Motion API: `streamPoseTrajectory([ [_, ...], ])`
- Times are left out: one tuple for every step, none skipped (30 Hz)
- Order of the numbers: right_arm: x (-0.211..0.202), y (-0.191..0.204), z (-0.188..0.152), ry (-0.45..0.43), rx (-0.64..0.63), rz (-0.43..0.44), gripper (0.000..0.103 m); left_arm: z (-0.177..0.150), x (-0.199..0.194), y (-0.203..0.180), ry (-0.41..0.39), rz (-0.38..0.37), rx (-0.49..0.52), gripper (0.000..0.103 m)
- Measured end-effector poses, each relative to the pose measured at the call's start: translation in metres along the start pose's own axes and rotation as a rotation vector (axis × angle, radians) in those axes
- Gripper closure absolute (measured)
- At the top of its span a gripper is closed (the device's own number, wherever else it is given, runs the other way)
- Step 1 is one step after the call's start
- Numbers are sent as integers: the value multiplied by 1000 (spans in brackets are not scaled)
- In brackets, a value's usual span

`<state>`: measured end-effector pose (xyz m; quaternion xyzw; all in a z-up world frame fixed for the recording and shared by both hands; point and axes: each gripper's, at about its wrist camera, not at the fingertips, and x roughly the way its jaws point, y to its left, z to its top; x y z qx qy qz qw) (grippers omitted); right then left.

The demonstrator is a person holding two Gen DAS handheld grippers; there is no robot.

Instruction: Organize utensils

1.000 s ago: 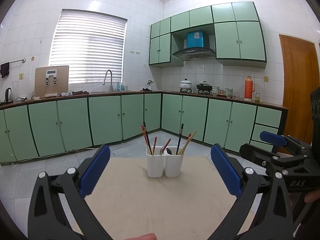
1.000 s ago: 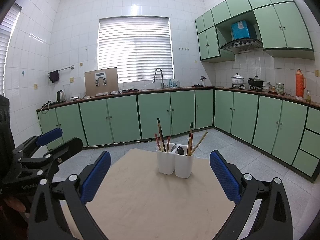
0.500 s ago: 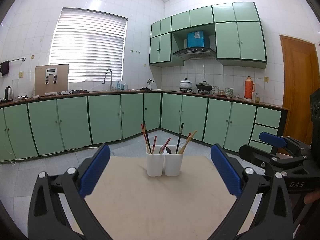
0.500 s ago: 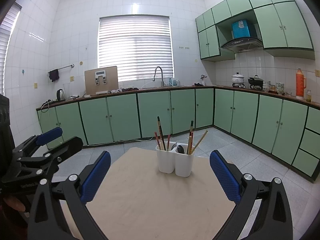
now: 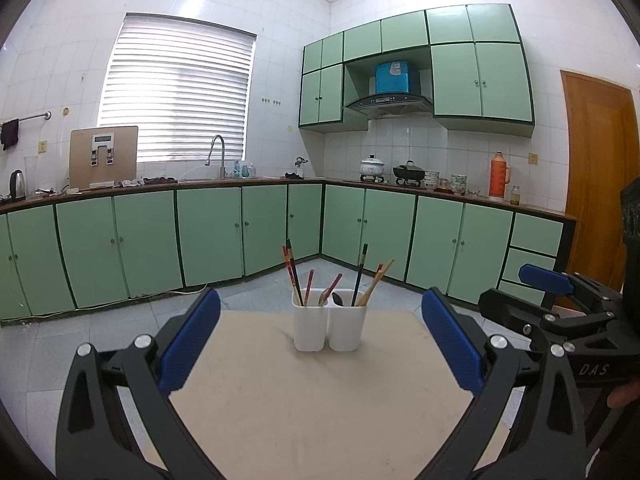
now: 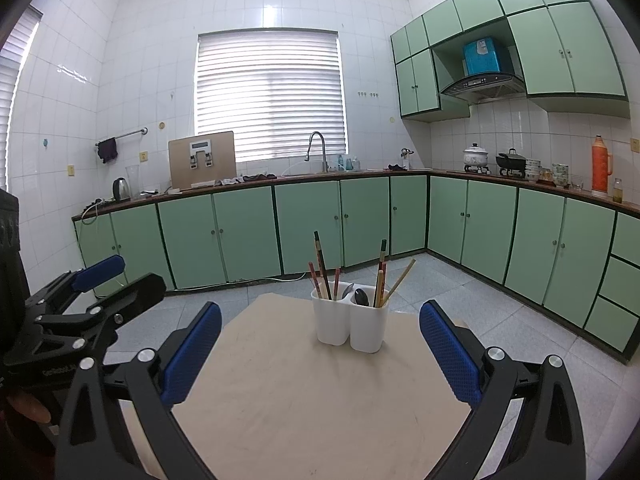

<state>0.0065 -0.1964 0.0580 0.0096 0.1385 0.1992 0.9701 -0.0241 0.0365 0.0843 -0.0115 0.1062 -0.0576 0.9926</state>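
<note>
Both tools, left (image 5: 320, 340) and right (image 6: 320, 344), gape empty above the beige counter (image 5: 312, 400); the white plastic twin-cup holder (image 5: 329, 325) carries chopsticks (image 5: 292, 272) and seemingly spoons.

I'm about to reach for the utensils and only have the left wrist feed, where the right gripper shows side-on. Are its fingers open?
Observer: Yes. The right wrist view shows the right gripper wide open, with nothing between its blue pads, facing the white holder.
Operator: Is there anything off to my left that I can't see?
Observer: There is a second window with blinds on the left wall.
Operator: Where does my own gripper sit, seen from outside?
Observer: The left gripper appears to hang beside the left edge of the table, well short of the holder.
</note>
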Motion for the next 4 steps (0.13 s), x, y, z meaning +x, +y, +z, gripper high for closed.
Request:
streamPoseTrajectory([
  [1, 0, 0, 0, 1, 0, 6, 0, 0, 0, 0, 1, 1, 5],
  [1, -1, 0, 0, 0, 0, 6, 0, 0, -1, 1, 1, 1, 5],
  [0, 0, 0, 0, 0, 0, 6, -1, 0, -1, 1, 1, 1, 5],
  [0, 0, 0, 0, 0, 0, 6, -1, 0, -1, 2, 1, 0, 5],
])
